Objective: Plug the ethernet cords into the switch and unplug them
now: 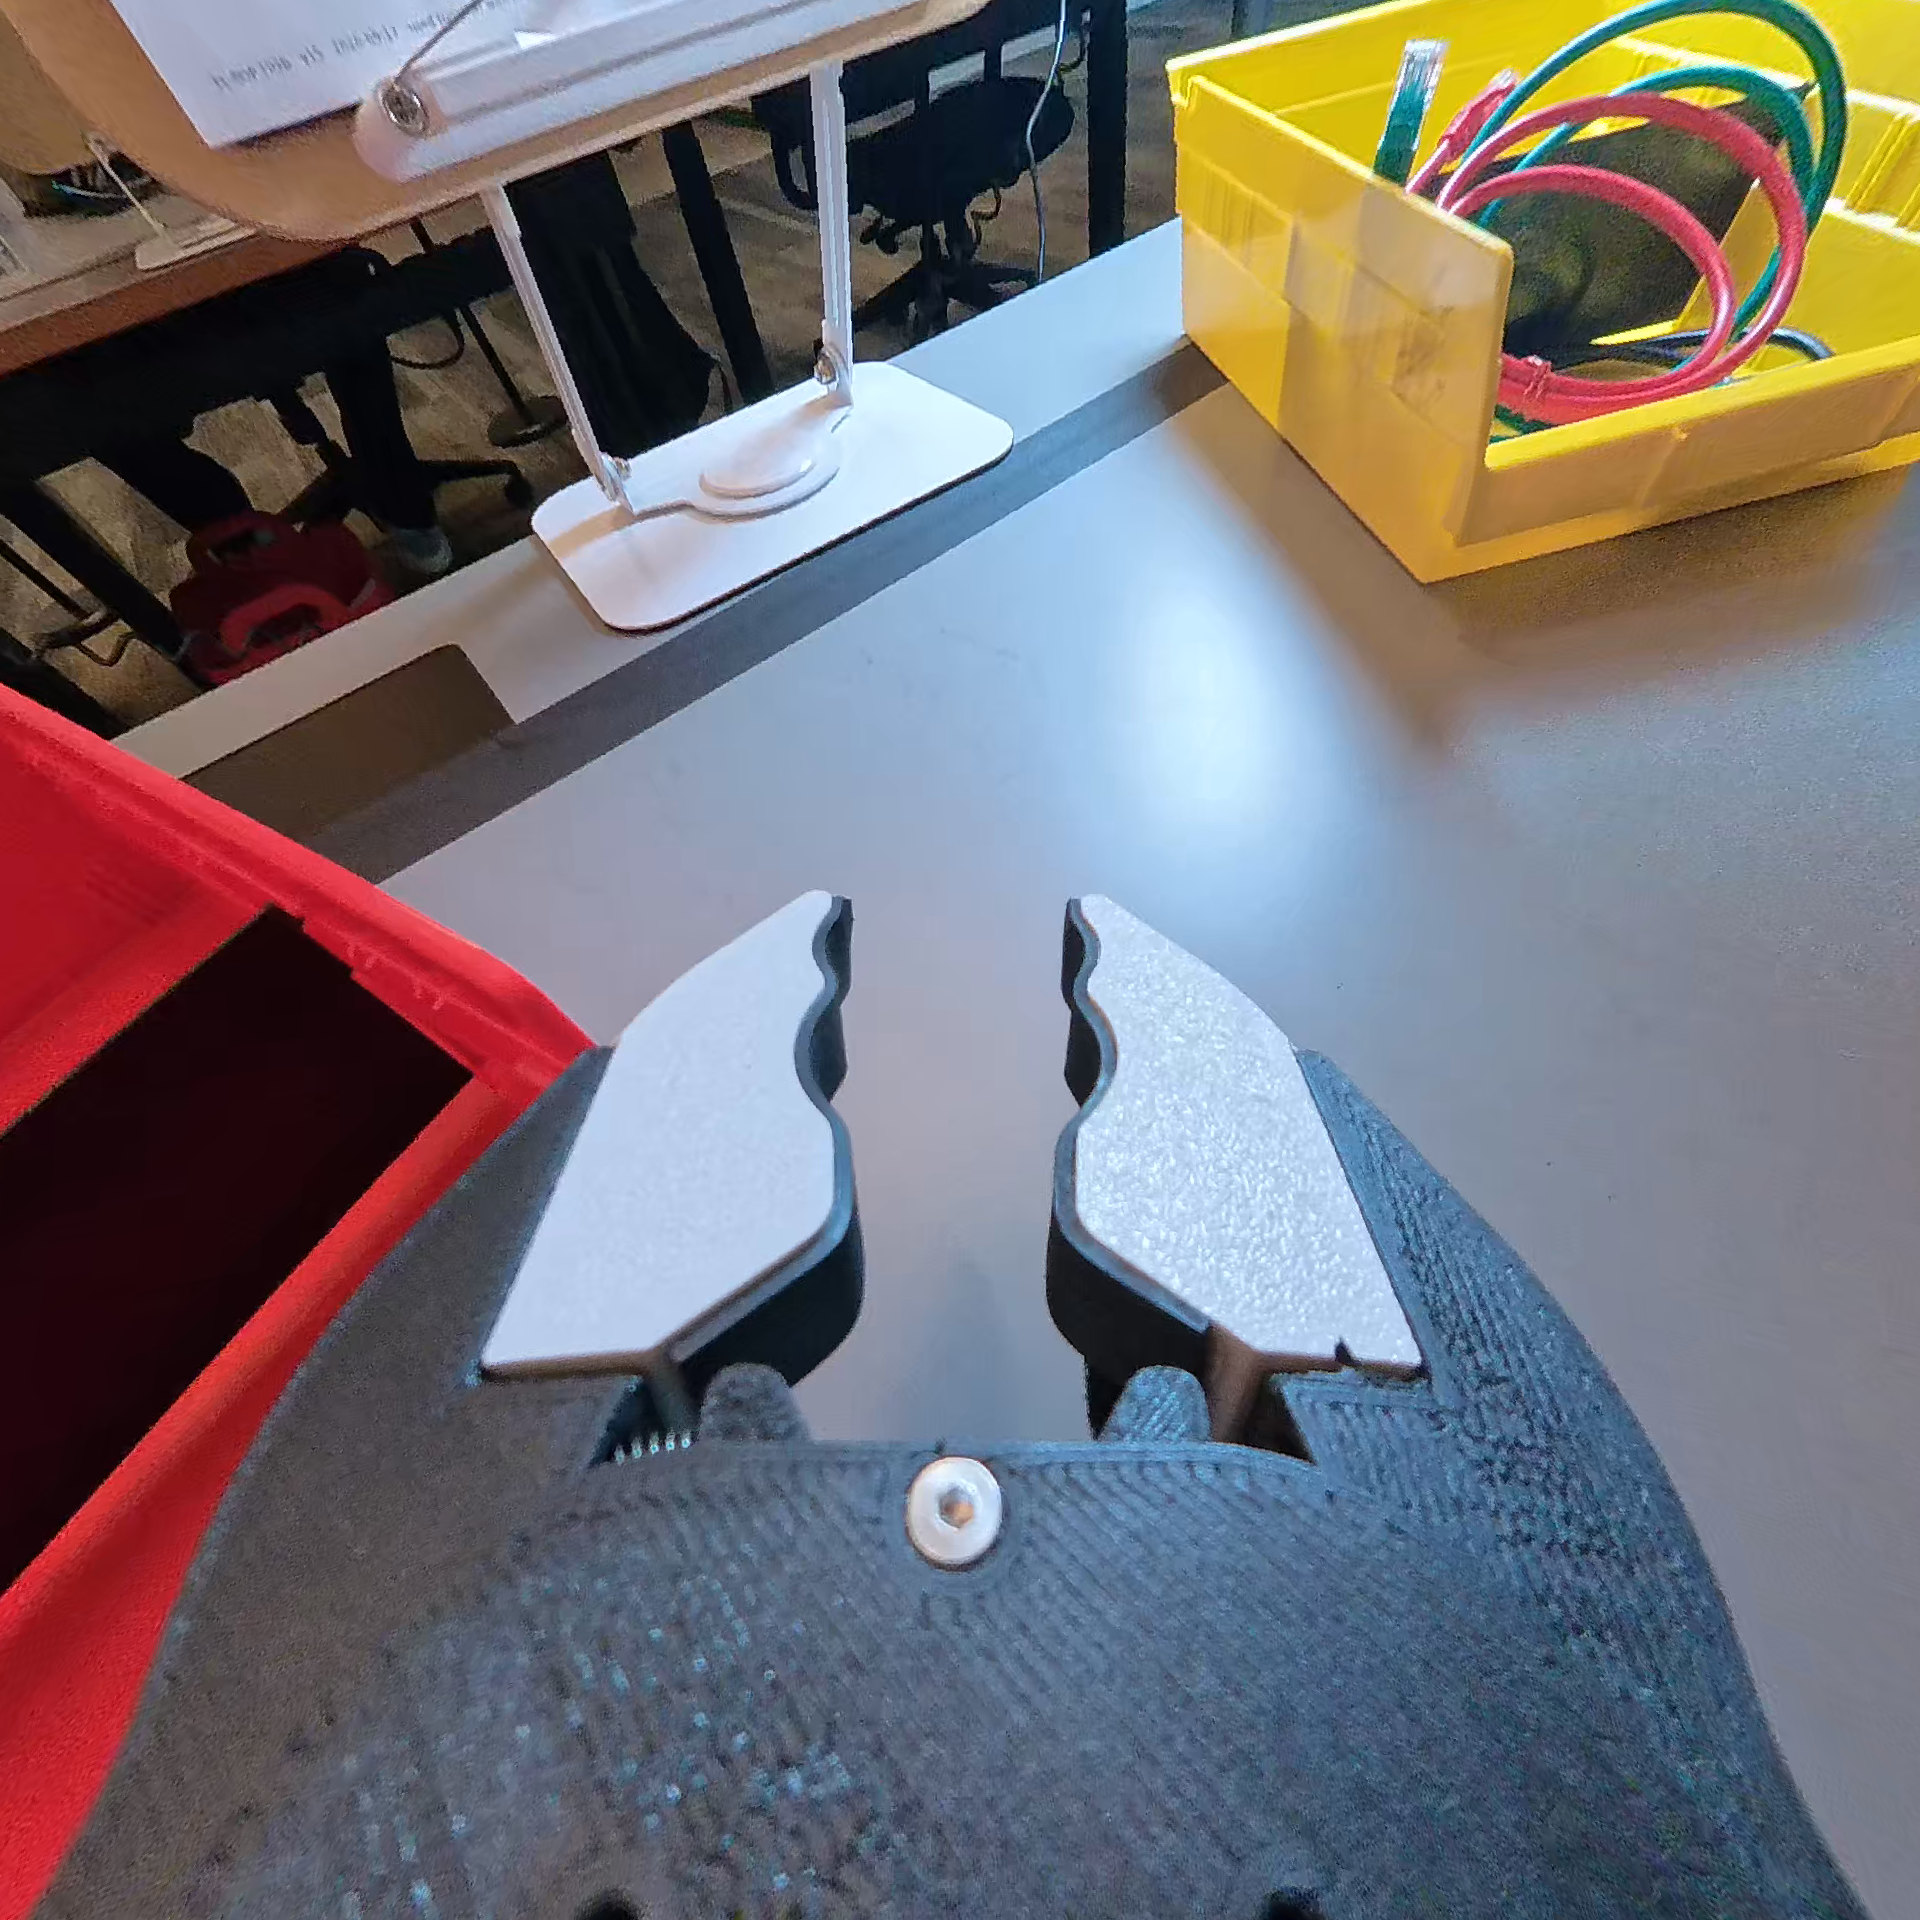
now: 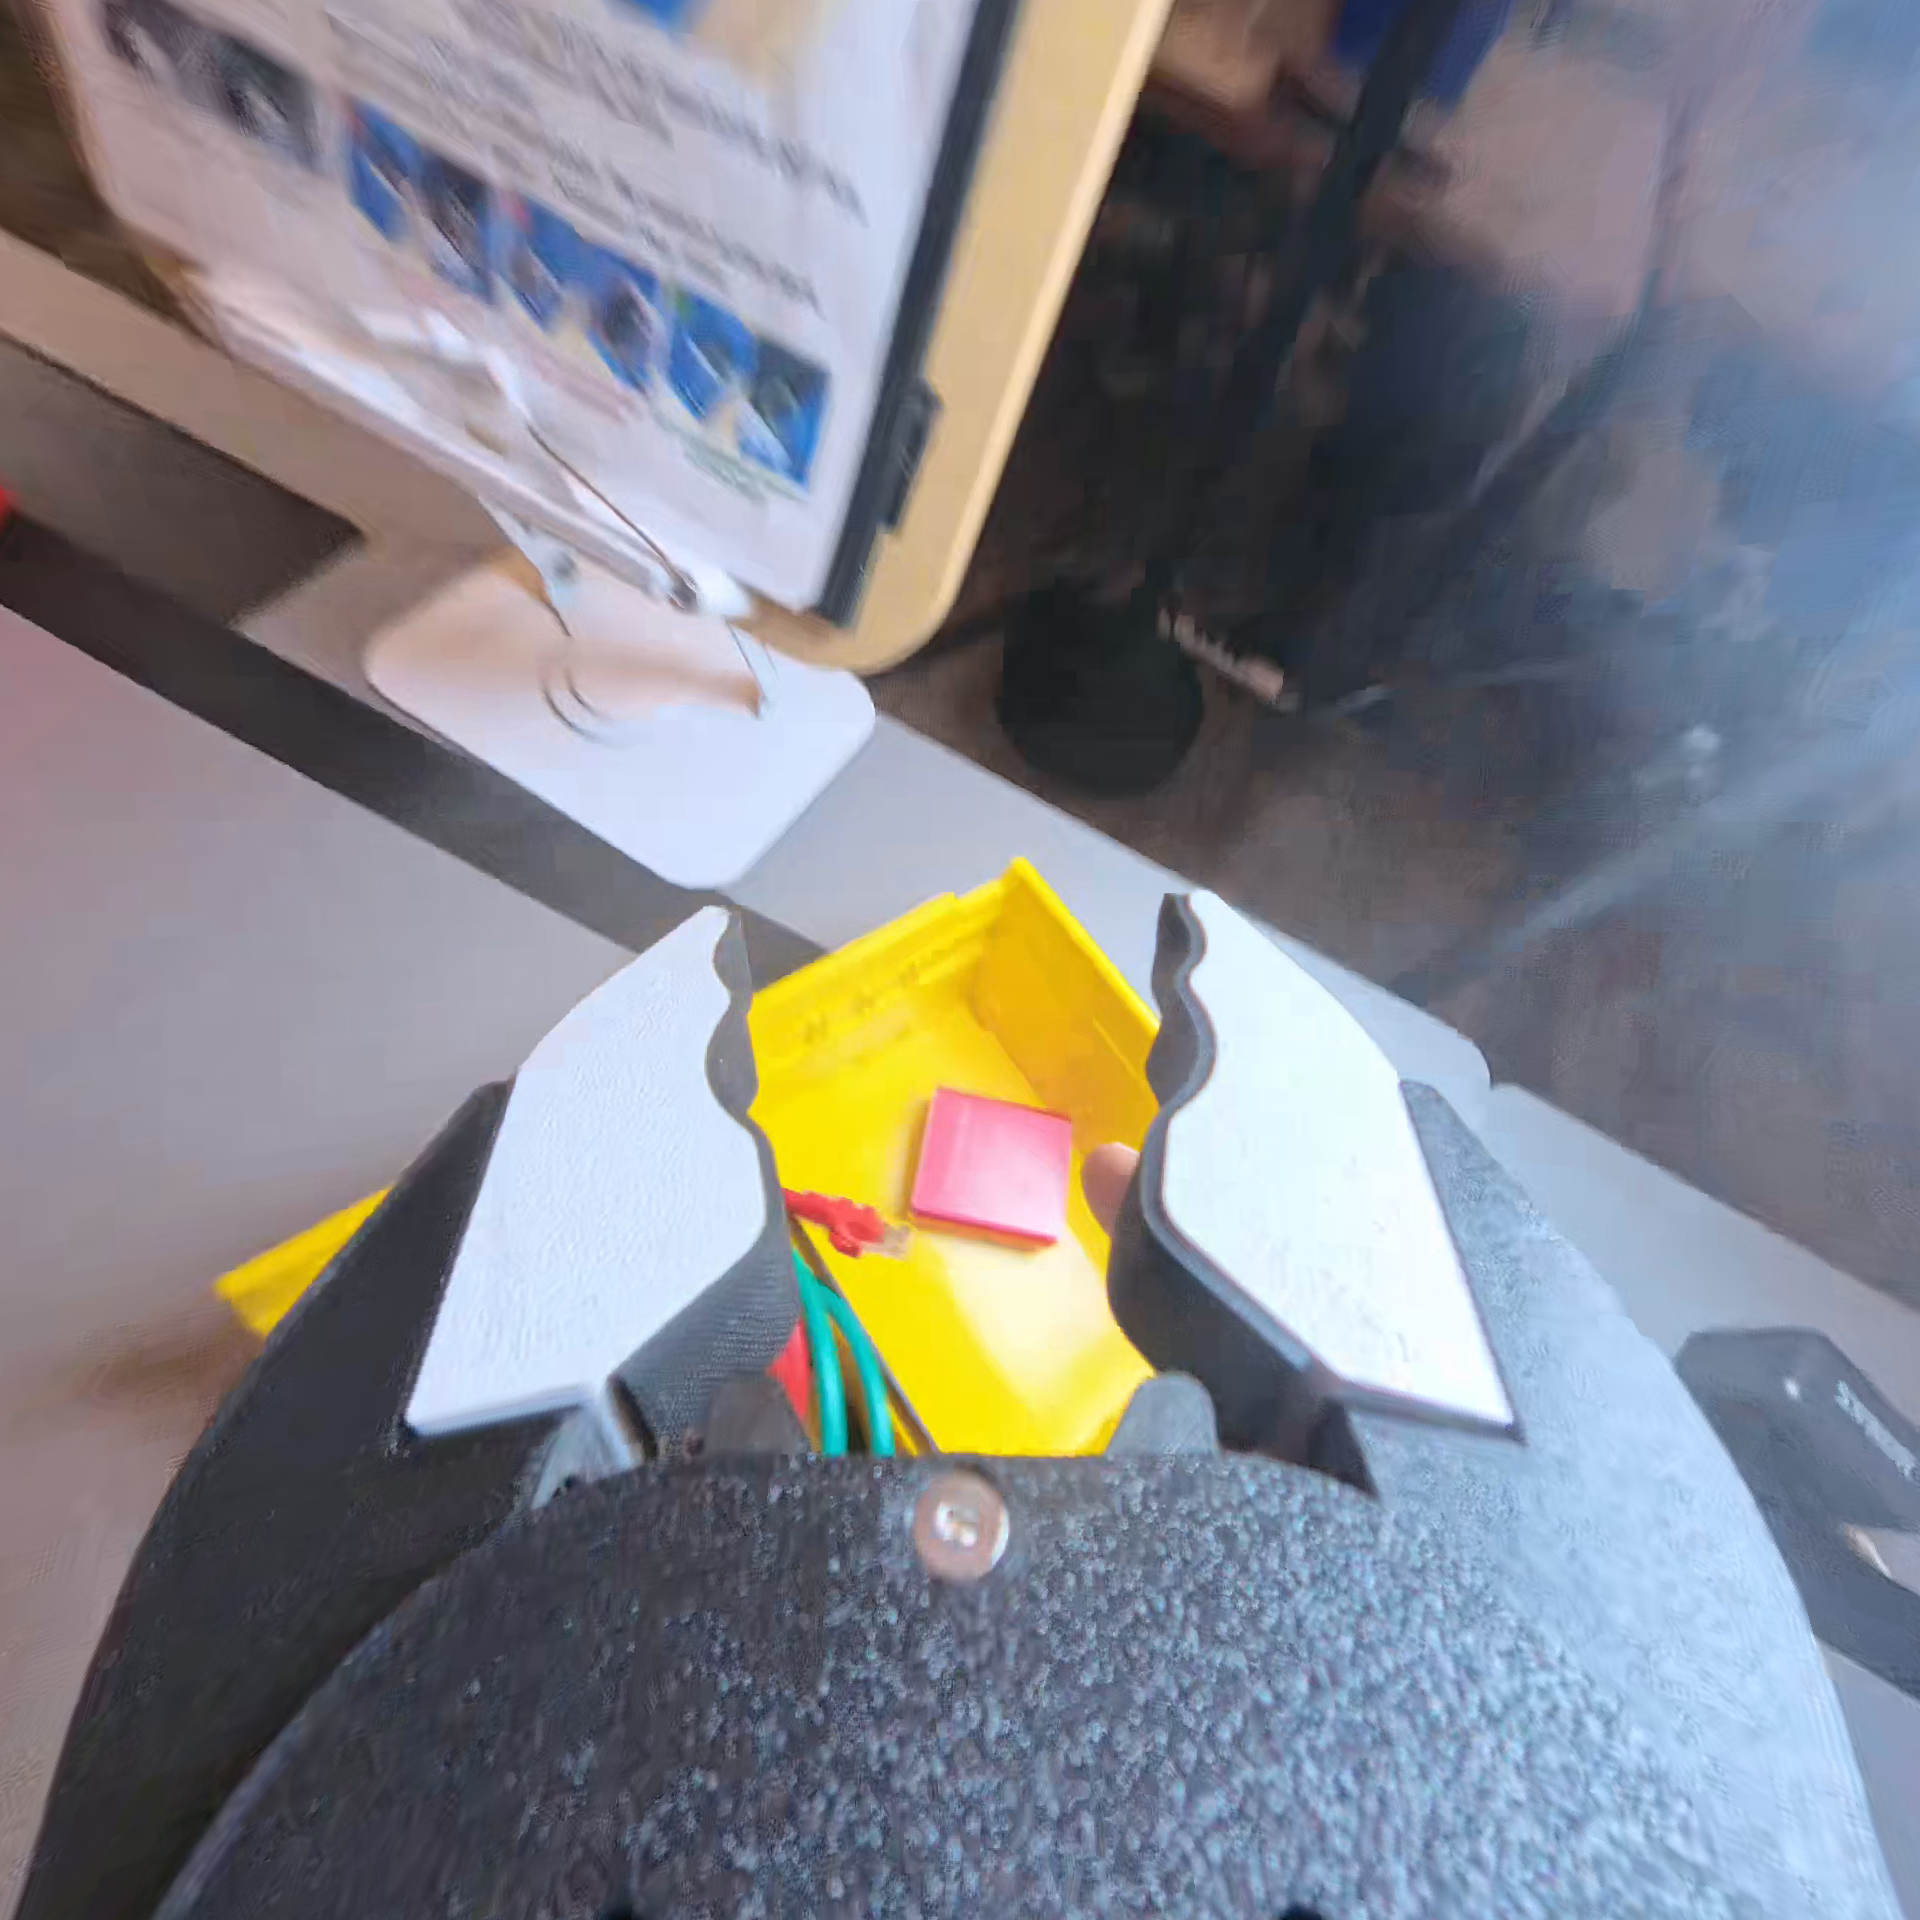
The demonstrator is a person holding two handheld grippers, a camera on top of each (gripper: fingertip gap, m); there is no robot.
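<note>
My left gripper [image 1: 958, 914] is open and empty, low over the grey table [image 1: 1143, 790]. A yellow bin [image 1: 1351, 343] at the far right holds coiled red cords [image 1: 1704, 270] and green cords [image 1: 1725, 62]. My right gripper [image 2: 951, 925] is open and empty, hovering over the yellow bin [image 2: 997, 1351]. Below it a red cord plug [image 2: 842, 1221], green cords [image 2: 852, 1361] and a pink square pad [image 2: 992, 1164] lie in the bin. A black device [image 2: 1797, 1455] shows at the right edge; I cannot tell if it is the switch.
A red bin [image 1: 177, 1143] stands at my left gripper's left. A white stand base [image 1: 769, 509] holding a board with paper sits at the table's far edge; it also shows in the right wrist view [image 2: 644, 748]. Chairs and floor lie beyond. The grippers' ends are close to 45 cm from one another.
</note>
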